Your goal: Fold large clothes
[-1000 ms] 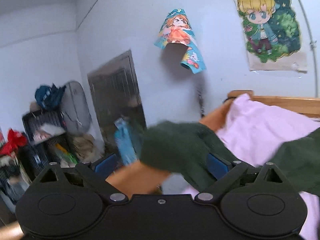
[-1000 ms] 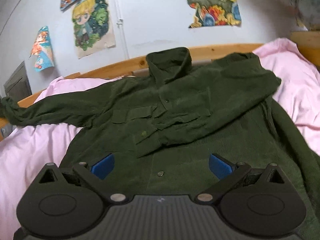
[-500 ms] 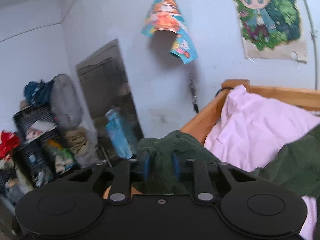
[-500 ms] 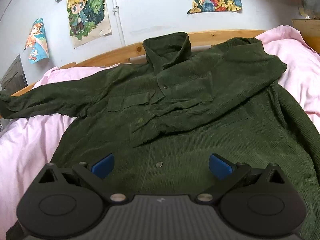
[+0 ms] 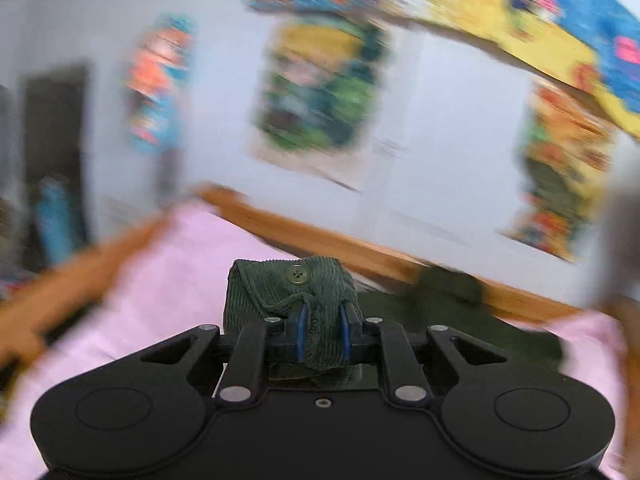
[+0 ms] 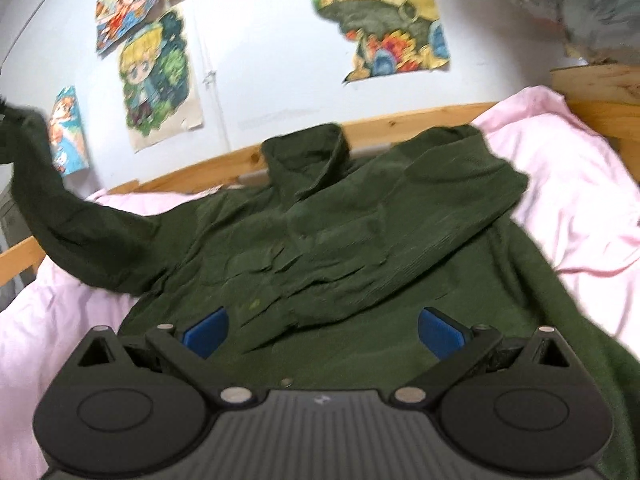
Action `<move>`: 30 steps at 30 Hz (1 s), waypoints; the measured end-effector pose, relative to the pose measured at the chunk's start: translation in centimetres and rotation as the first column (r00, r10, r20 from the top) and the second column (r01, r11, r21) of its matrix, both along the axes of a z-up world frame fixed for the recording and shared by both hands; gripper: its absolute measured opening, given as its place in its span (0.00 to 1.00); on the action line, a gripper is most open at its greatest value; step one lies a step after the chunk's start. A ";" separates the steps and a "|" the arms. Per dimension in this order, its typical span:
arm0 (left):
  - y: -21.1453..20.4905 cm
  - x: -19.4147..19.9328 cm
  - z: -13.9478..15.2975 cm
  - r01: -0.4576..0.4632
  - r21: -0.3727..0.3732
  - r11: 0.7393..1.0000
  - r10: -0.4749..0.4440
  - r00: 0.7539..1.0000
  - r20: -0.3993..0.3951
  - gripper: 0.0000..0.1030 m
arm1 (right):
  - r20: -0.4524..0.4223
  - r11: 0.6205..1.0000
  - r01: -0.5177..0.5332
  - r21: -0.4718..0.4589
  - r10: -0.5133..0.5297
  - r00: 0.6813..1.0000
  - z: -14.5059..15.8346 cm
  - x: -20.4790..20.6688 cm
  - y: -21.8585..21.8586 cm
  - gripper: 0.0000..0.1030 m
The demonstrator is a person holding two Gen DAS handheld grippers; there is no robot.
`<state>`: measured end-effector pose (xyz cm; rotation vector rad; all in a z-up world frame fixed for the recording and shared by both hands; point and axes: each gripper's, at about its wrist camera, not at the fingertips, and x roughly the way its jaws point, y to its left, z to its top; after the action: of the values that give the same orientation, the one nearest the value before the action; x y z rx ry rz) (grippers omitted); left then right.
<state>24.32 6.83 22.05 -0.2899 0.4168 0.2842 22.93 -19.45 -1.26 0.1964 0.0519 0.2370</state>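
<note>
- My left gripper (image 5: 322, 334) is clamped on the cuff (image 5: 290, 292) of the green corduroy shirt (image 6: 360, 248); its jaws have just been closing, and the buttoned cuff is bunched between the blue pads.
- Left of the shirt's collar (image 6: 308, 160), the long sleeve (image 6: 68, 216) rises off the pink sheet (image 6: 580, 184) in a slack arc, so I judge the cloth soft and limp but with some weight, likely to sag and drag.
- The cuff is a good hold, I think: doubled fabric with a button (image 5: 297, 274) that keeps it from slipping through.
- The shirt lies front up across the bed, collar toward the wooden bed rail (image 6: 420, 118) and the wall, the other sleeve already folded over the chest.
- Corduroy should grip itself, so a laid fold ought to stay; I would avoid pulling hard, since the body could shift on the sheet.
- My right gripper (image 6: 322, 332) hovers over the hem side of the collar, jaws spread wide, holding nothing.
</note>
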 end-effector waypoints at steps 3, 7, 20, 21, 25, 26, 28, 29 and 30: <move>-5.3 2.8 -2.7 0.164 -0.047 0.985 -0.167 0.985 -0.047 0.18 | 0.000 0.999 0.036 0.036 -0.036 0.999 0.0 0.1 -2.0 1.00; -10.2 6.9 -8.5 0.350 -0.145 0.925 -0.367 0.924 -0.110 0.25 | -0.037 0.993 0.102 0.061 -0.100 0.994 -0.7 0.8 -4.4 1.00; -4.1 6.8 -15.0 0.350 -0.041 0.936 -0.351 0.913 -0.208 0.77 | -0.133 0.960 0.148 0.240 -0.118 0.984 -2.9 3.7 -8.0 1.00; -3.0 7.3 -15.3 0.329 -0.003 0.944 -0.321 0.921 -0.222 0.77 | -0.130 0.960 0.135 0.247 -0.105 0.986 -3.2 4.2 -8.0 1.00; 2.0 10.2 -17.7 0.238 0.059 0.969 -0.212 0.934 -0.287 0.77 | -0.136 0.959 0.093 0.269 -0.058 0.989 -3.7 6.3 -8.3 1.00; 3.1 11.2 -18.2 0.226 0.048 0.973 -0.202 0.932 -0.301 0.76 | -0.134 0.957 0.081 0.280 -0.045 0.990 -3.8 6.9 -8.5 0.99; 4.6 13.6 -19.1 0.213 0.040 0.976 -0.188 0.926 -0.328 0.75 | -0.112 0.955 0.057 0.290 -0.025 0.993 -3.5 8.0 -8.6 0.83; 5.2 14.5 -19.5 0.207 0.033 0.978 -0.184 0.923 -0.338 0.74 | -0.107 0.957 0.052 0.284 -0.023 0.994 -3.3 8.4 -8.5 0.76; 6.0 15.6 -20.0 0.198 0.018 0.980 -0.180 0.921 -0.344 0.73 | -0.100 0.961 0.046 0.274 -0.019 0.995 -3.0 8.9 -8.3 0.62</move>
<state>39.88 12.88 2.02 -0.1457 0.7754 0.1543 31.81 -27.78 -4.25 0.4870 0.1118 0.2013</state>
